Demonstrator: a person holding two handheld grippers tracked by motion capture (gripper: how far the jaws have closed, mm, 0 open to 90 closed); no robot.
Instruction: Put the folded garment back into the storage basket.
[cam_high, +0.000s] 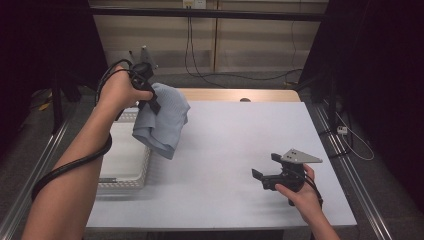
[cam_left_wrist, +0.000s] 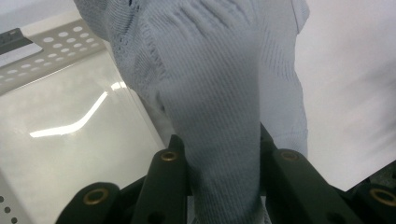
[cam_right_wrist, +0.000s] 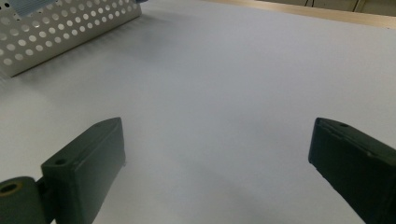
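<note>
Forearms: two bare forearms come in from the bottom of the high view, the left one raised with a black cable looped round it, the right one low at the near right.
Desk: pale grey-white desk (cam_high: 225, 150) with a wooden strip along its far edge; its top is matt and plain.
Basket: white perforated metal basket (cam_high: 142, 175) sits at the left side of the desk, its floor glossy and catching a streak of light in the left gripper view; rows of round holes line its wall (cam_right_wrist: 56, 37).
Cloth: light blue-grey knitted cloth (cam_high: 165, 120), finely ribbed, bunched and hanging in soft folds with a hemmed edge; it is lifted clear of the desk, over the basket's right rim and the desk beside it. From the left gripper view the knit (cam_left_wrist: 219, 116) rises as a thick gathered column out of the jaws.
Left hand-held gripper: left hand-held gripper (cam_high: 150, 102) is clamped on the cloth, both black jaws pressing into the bunched fabric from either side.
Right hand-held gripper: right hand-held gripper (cam_high: 265, 167) hovers low over the near right of the desk, well apart from the cloth, its jaws spread wide with nothing between them (cam_right_wrist: 215, 158); a grey three-cornered plate tops it.
Writing: no readable brand or lettering on the cloth, basket or either tool.
</note>
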